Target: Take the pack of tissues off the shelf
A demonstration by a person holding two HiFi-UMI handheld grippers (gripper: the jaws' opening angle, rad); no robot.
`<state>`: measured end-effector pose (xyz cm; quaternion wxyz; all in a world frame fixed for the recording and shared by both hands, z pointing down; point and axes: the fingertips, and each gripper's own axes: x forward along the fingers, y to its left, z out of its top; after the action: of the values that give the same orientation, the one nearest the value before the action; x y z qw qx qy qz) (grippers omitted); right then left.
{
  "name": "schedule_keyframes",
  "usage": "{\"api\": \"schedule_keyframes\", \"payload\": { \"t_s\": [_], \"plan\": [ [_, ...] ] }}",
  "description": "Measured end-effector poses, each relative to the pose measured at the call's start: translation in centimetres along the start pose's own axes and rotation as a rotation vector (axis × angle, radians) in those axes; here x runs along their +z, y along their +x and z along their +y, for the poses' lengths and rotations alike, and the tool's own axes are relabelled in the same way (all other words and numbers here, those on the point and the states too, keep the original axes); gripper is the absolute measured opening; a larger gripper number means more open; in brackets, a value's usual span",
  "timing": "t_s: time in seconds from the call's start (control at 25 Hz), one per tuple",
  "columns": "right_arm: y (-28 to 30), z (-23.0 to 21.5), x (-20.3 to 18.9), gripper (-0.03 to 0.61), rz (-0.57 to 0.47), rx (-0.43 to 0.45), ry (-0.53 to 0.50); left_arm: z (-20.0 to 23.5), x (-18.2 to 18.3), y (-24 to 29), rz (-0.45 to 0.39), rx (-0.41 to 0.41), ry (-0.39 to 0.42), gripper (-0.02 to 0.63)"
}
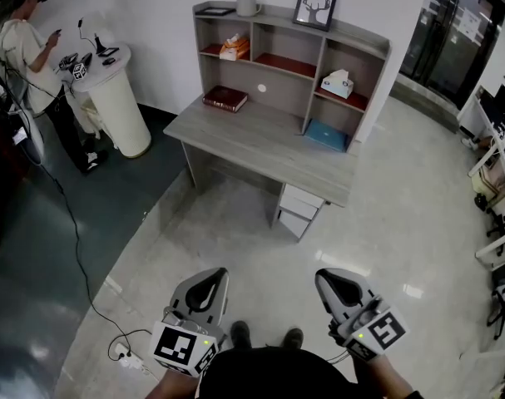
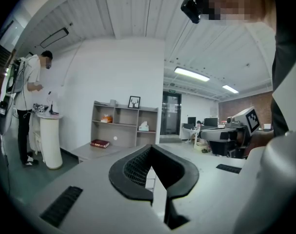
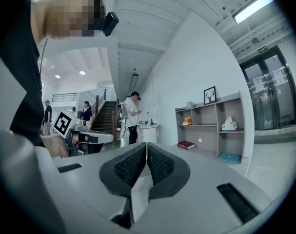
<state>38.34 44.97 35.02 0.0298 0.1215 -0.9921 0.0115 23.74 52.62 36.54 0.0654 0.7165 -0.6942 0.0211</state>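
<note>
Tissues: orange pack and white pack sit on the shelf. Left gripper and right gripper are closed, empty and well apart from it.

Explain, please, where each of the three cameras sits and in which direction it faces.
Head view: on the person's head, facing steeply down at the shelf; left gripper, right gripper and shoes show.
Left gripper view: on the left gripper, facing along its shut jaws toward the shelf; the right gripper shows at right.
Right gripper view: on the right gripper, facing along its shut jaws; the left gripper shows at left.
Shared: all three see the shelf.
</note>
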Motion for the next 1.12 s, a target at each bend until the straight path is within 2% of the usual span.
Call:
{"api": "schedule_keyframes", "payload": {
  "t_s": [0.16,0.32,0.6,0.84,1.12],
  "plan": [
    [2.0,0.9,0.4,0.017,-0.007,-0.039,0.017,2.4,0.4,-1.3,-0.019,-0.002,0.019,0.005],
    [4.0,2.4,0.5,0.017,0.006,-0.058,-0.009,5.0,0.2,-2.3,-0.02,-0.02,0.029,0.005],
    [5.9,3.2,-1.3,0.017,0.047,-0.086,0.044,7.5,-0.5,-2.4,-0.01,-0.04,0.006,0.005],
    [7.8,0.1,-1.7,0.018,0.054,-0.102,0.048,8.8,-1.0,0.5,0.009,-0.053,-0.006,0.005],
    [11.7,-5.8,-1.4,0.017,0.057,-0.075,0.03,10.8,0.7,7.0,0.008,-0.034,0.009,0.003]
  ]
}}
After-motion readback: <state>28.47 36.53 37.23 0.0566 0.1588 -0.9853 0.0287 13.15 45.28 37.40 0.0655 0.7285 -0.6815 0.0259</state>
